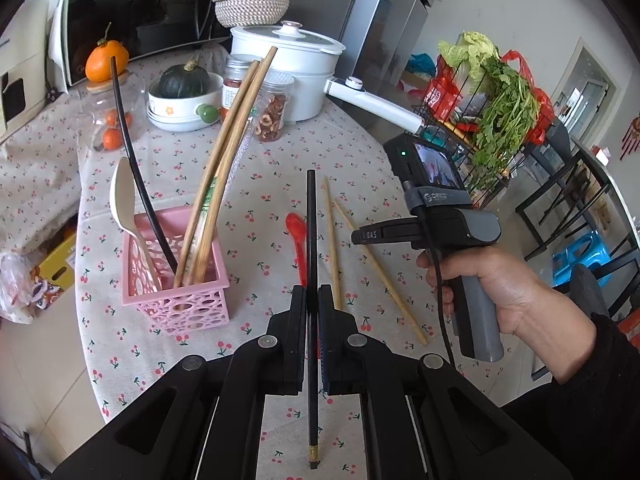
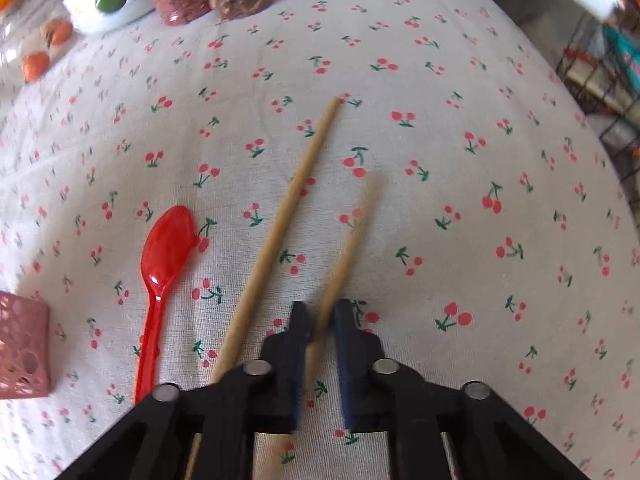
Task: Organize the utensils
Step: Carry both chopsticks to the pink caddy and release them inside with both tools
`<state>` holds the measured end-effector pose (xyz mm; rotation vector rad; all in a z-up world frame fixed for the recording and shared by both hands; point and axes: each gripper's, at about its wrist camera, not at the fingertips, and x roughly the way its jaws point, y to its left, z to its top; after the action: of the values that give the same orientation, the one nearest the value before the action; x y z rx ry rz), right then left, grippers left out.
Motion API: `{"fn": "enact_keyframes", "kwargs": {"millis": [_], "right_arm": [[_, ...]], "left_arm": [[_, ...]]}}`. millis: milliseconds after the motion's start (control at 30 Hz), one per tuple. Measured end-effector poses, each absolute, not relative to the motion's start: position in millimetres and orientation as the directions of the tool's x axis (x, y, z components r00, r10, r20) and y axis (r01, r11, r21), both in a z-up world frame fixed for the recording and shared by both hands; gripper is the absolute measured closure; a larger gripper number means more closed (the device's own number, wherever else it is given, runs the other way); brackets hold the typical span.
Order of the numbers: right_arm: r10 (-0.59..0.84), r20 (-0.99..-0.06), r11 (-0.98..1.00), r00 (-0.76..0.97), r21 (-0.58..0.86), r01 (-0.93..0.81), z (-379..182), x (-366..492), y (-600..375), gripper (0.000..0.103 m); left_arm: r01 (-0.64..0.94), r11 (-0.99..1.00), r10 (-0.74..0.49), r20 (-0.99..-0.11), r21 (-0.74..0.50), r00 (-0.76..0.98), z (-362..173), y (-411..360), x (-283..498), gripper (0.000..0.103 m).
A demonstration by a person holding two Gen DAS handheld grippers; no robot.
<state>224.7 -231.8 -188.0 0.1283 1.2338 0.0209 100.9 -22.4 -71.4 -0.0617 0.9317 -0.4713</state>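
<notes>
My left gripper (image 1: 312, 294) is shut on a black chopstick (image 1: 311, 220), which points away over the cherry-print cloth. To its left stands a pink basket (image 1: 188, 304) holding a white spoon (image 1: 122, 200), a black chopstick and several wooden chopsticks (image 1: 224, 152). A red spoon (image 2: 168, 252) lies flat on the cloth. My right gripper (image 2: 321, 316) is shut on a blurred light wooden chopstick (image 2: 352, 236). A second light chopstick (image 2: 296, 184) lies just left of it. In the left wrist view a hand (image 1: 492, 284) holds the right gripper's handle.
At the back stand a microwave (image 1: 140, 12), a woven basket (image 1: 252, 2), a white pot (image 1: 292, 64) with a long handle, snack jars (image 1: 276, 112) and a bowl with a squash (image 1: 184, 88). A wire rack of greens (image 1: 492, 108) sits past the table's right edge.
</notes>
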Motion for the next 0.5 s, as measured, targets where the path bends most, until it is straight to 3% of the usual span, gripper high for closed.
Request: {"fn": "enact_keyframes", "kwargs": {"millis": [167,500], "right_arm": [[0.193,-0.88,0.973,0.434,0.228,0.028,-156,198,-259,0.097],[0.235,-0.721,0.965,0.652,0.254,-0.066,-75,115,-280,0.097]], "left_arm": [[0.378,0.891,-0.434,-0.723,-0.253,0.538,-59,-18,89,0.098],[0.421,0.885,-0.443,-0.639,-0.2,0.628,-25,-17,58,0.098]]}}
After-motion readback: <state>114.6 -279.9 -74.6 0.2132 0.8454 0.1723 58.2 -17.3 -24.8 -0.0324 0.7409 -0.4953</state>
